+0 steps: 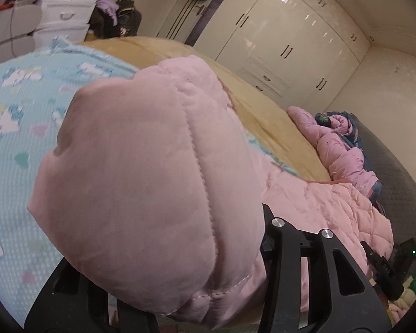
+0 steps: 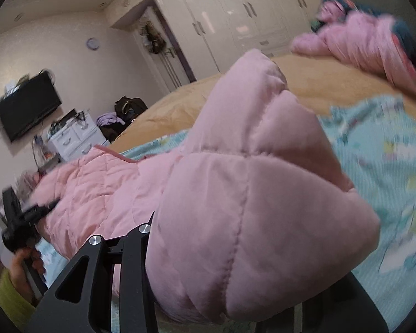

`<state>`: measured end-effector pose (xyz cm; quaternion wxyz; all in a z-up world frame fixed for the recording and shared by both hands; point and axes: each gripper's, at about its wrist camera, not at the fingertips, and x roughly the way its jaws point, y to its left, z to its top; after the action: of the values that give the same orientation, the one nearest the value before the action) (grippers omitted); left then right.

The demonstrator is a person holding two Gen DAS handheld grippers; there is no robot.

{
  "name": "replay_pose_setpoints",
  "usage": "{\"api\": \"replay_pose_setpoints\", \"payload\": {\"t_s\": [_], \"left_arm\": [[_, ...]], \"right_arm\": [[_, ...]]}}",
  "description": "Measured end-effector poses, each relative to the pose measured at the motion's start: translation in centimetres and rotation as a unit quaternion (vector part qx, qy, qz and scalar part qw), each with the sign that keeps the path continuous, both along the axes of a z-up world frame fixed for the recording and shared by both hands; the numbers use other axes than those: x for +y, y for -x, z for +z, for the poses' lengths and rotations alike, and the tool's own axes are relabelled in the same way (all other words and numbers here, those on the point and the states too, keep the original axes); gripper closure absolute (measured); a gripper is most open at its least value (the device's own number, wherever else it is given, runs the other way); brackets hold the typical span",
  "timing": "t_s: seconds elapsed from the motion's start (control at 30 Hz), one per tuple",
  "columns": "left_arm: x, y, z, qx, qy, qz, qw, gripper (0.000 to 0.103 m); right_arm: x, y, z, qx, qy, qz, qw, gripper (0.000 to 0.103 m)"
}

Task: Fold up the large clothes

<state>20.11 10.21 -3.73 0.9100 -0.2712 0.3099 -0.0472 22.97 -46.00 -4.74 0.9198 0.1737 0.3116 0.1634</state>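
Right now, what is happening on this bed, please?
A person is folding a pink padded jacket on a bed covered with a light blue cartoon blanket. Both the left gripper and the right gripper have their jaws closed on puffy parts of the jacket, lifted above the blanket. A second pink garment lies bunched further away.

This is a bedroom in someone's home. A wide bed (image 2: 235, 94) with a tan cover fills the middle of the room, a pale blue cartoon-print blanket (image 1: 19, 116) spread over it. Glossy white wardrobes (image 1: 285, 41) line one wall. A flat television (image 2: 27, 105) hangs on another wall above a small white chest of drawers (image 2: 75, 136), and clothes (image 2: 119, 119) are heaped beside it.
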Motion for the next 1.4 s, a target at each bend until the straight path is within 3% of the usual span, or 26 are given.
{"api": "replay_pose_setpoints", "payload": {"t_s": [0.3, 0.4, 0.57, 0.8, 0.9, 1.07, 1.13, 1.23, 1.4], "left_arm": [[0.6, -0.4, -2.3, 0.029, -0.002, 0.009, 0.9995, 0.052], [1.0, -0.7, -3.0, 0.041, 0.007, 0.013, 0.9991, 0.045], [1.5, -0.9, -3.5, 0.056, 0.018, 0.012, 0.9982, 0.037], [1.8, -0.6, -3.5, 0.071, 0.021, 0.014, 0.9971, 0.027], [1.9, -0.2, -3.1, 0.077, 0.012, 0.018, 0.9968, 0.017], [2.5, 0.9, -2.3, 0.08, -0.001, 0.025, 0.9965, 0.013], [2.8, 1.5, -1.7, 0.077, -0.023, 0.04, 0.996, 0.009], [3.2, 2.5, -0.6, 0.068, -0.043, 0.048, 0.9956, 0.009], [3.1, 4.7, 2.6, 0.027, -0.093, 0.07, 0.9928, 0.009]], "right_arm": [[-1.1, -0.6, -3.6, 0.081, -0.046, -0.058, 0.994, 0.053], [-1.3, -1.2, -4.9, 0.12, -0.073, -0.086, 0.986, 0.04], [-1.8, -1.3, -6.4, 0.157, -0.098, -0.122, 0.975, 0.009], [-2.5, -0.4, -5.9, 0.167, -0.092, -0.134, 0.972, 0.004], [-2.9, 0.3, -5.1, 0.16, -0.077, -0.139, 0.974, 0.004], [-3.4, 1.6, -3.5, 0.144, -0.044, -0.153, 0.977, 0.004], [-3.8, 2.4, -2.4, 0.127, -0.024, -0.172, 0.977, 0.004], [-4.2, 3.7, -0.2, 0.083, 0.019, -0.192, 0.978, 0.004], [-2.2, 6.2, 4.5, 0.0, 0.086, -0.171, 0.982, 0.004]]}}
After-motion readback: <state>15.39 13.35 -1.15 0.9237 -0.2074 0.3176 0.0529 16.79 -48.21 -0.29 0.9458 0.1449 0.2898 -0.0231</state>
